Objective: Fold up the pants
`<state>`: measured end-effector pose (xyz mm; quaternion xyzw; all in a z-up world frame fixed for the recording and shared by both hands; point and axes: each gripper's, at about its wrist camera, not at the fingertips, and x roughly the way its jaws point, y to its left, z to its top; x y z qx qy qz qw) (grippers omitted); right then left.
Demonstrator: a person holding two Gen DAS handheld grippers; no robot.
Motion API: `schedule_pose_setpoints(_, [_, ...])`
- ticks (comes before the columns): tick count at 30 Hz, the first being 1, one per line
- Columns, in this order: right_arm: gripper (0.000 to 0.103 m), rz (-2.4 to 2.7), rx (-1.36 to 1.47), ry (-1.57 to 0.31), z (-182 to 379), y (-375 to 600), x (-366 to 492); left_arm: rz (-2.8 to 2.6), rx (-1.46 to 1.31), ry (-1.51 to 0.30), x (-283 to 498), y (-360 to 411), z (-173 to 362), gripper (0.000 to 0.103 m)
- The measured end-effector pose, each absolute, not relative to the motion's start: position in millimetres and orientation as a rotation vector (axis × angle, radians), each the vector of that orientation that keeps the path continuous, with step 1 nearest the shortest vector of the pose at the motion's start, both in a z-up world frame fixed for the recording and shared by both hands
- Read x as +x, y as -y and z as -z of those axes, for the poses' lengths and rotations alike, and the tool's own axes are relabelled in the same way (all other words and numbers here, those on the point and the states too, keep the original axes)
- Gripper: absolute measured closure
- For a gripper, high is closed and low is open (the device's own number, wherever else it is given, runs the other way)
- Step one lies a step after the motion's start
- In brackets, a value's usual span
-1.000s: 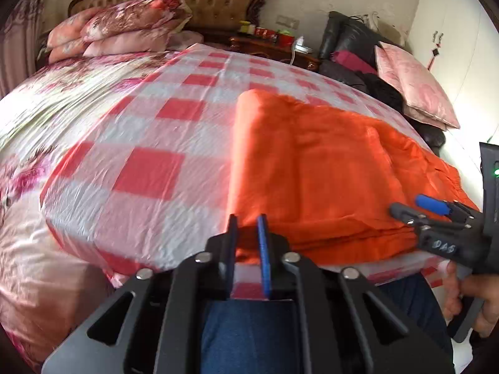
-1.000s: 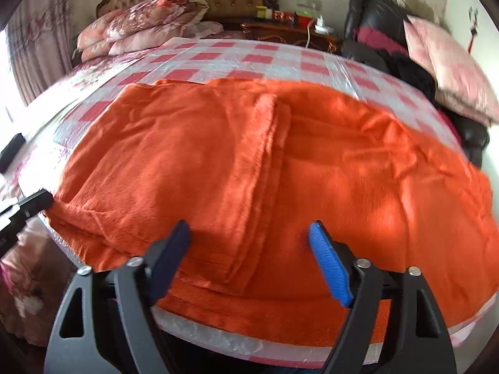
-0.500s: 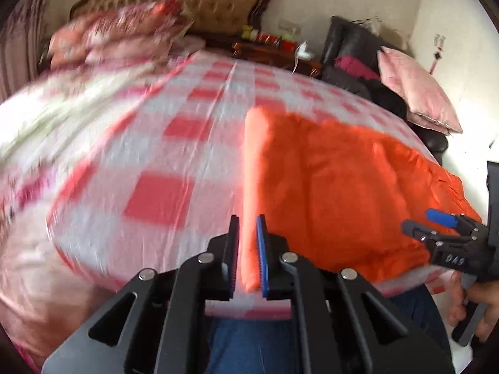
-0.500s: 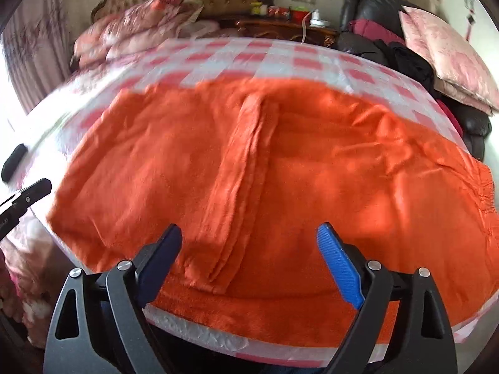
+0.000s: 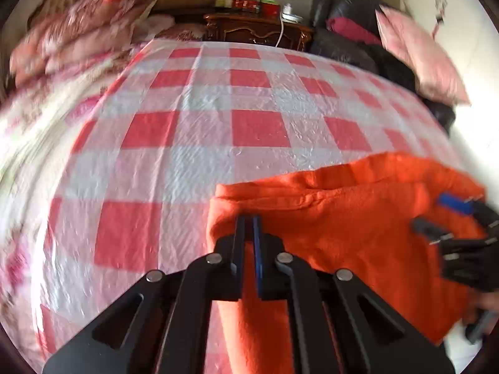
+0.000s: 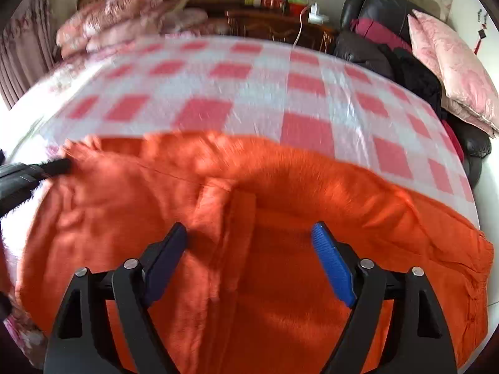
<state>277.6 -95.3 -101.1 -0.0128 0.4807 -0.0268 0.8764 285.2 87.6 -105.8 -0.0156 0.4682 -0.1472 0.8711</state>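
Observation:
Orange fleece pants [image 5: 349, 233] lie partly folded near the front edge of the bed, on a red and white checked sheet [image 5: 218, 131]. My left gripper [image 5: 248, 221] is shut on the pants' left edge and holds it lifted. In the right wrist view the pants [image 6: 280, 193] fill the lower half, with a folded ridge down the middle. My right gripper [image 6: 249, 237] is open and empty just above the cloth. The left gripper [image 6: 59, 165] shows at the far left, pinching the cloth corner. The right gripper [image 5: 449, 218] shows at the right of the left wrist view.
Pink floral pillows [image 5: 81, 25] and a tufted headboard lie at the far end. A dark wooden nightstand [image 5: 255, 28] with jars stands behind. A black chair [image 6: 383, 40] with dark clothes and a pink cushion [image 6: 452, 68] stands at the right.
My left gripper has lifted the pants' left edge and carried it forward over the bed. The pants now sit lower in both views. My right gripper stays open.

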Motion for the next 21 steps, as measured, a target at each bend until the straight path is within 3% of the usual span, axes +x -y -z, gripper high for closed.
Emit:
schedule_pose_setpoints(3, [0.015, 0.05, -0.035, -0.976, 104, 99, 274, 0.291, -0.179, -0.91, 255, -124, 94, 0.09])
schedule_pose_setpoints(8, [0.015, 0.117, -0.022, -0.945, 90, 104, 265, 0.343, -0.464, -0.886, 176, -176, 110, 0.074])
schedule_pose_setpoints(12, [0.015, 0.021, 0.009, -0.892, 62, 78, 249, 0.415, -0.684, -0.924, 139, -193, 136, 0.073])
schedule_pose_setpoints(18, [0.034, -0.205, 0.071, -0.992, 68, 22, 237, 0.478, -0.802, -0.948, 132, -195, 147, 0.073])
schedule_pose_setpoints(21, [0.036, -0.217, 0.031, -1.044, 86, 3, 231, 0.502, -0.897, -0.97, 134, -196, 155, 0.076])
